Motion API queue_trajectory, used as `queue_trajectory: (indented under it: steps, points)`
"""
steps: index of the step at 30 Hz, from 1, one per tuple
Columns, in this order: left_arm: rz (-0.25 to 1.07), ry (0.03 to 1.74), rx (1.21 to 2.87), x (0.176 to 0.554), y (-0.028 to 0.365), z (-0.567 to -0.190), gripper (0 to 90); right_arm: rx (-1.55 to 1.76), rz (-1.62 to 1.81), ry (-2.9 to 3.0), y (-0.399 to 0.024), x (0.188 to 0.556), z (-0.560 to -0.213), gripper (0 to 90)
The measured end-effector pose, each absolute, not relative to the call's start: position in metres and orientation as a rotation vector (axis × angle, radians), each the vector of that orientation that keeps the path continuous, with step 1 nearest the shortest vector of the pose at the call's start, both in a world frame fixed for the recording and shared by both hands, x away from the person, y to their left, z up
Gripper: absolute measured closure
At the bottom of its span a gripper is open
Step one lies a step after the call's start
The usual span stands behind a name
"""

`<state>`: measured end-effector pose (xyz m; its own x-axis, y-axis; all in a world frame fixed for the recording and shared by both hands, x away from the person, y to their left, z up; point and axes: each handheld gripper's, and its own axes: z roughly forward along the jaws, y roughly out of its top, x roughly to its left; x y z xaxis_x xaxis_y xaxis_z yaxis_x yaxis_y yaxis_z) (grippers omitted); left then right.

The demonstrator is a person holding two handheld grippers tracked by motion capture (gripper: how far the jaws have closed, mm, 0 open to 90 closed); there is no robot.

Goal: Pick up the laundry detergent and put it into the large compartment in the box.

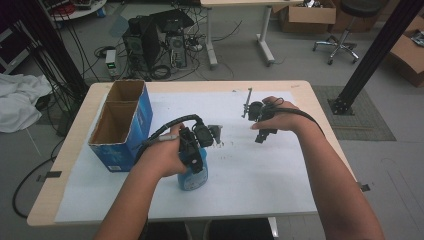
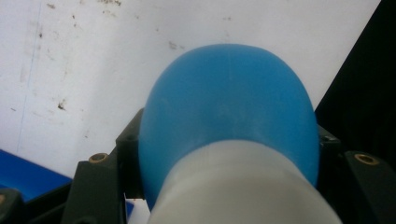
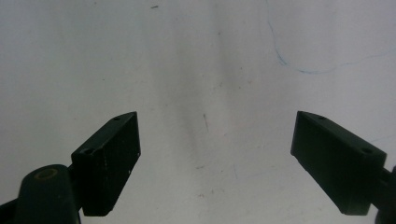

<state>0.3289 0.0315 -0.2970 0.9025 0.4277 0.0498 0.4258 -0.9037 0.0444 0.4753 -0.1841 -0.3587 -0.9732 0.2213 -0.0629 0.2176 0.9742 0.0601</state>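
- Blue bottle (image 1: 192, 176) with a white neck stands on the white sheet (image 1: 260, 170), just right of the blue cardboard box (image 1: 131, 131).
- Left gripper (image 1: 196, 159) pinches the bottle from above.
- Right gripper (image 1: 261, 134) hangs over the sheet, well right of the box, jaws spread and holding nothing.
- Print on the box and bottle is too small to read.
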Motion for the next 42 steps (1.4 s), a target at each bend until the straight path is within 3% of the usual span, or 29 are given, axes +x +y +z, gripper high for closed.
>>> queue_trajectory:
  steps: [24,31,42]
  points:
    - [0.047,0.743,2.997,0.329,0.037,-0.291,39.4,0.354,0.086,3.053,-0.189,0.473,-0.354,15.9]
    - [0.078,0.792,2.972,0.329,0.040,-0.267,39.4,0.354,0.085,3.048,-0.191,0.472,-0.352,15.9]
    - [0.017,0.977,2.912,0.342,0.057,-0.220,39.3,0.333,0.109,3.042,-0.191,0.469,-0.347,15.8]
